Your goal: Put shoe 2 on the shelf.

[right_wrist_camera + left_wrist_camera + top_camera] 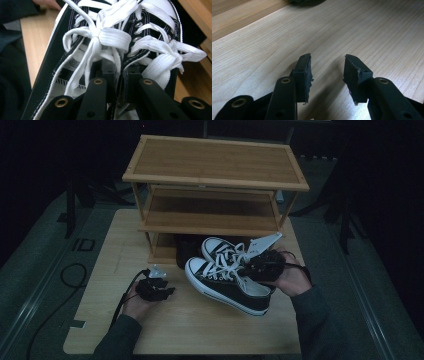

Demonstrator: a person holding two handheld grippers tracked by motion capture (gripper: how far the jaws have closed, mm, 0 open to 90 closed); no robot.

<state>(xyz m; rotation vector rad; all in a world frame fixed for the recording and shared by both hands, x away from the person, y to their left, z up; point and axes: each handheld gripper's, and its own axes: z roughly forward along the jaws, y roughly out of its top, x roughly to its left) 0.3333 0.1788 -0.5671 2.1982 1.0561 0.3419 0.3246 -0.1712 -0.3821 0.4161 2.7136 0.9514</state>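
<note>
Right tongs (117,75) on both sneakers' (227,282) collars, toes leftward-away.

The person's forearms enter from the bottom of the high view, both in dark sleeves. The left hand (134,304) rests low and holds the left gripper (165,287) pointing across toward the right; its jaws stand apart with nothing between the pads (303,75). The right hand (295,279) sits higher and farther forward, wrist bent inward, wrapped around the right gripper (250,265), whose jaws are drawn close together and pinch fabric.
</note>
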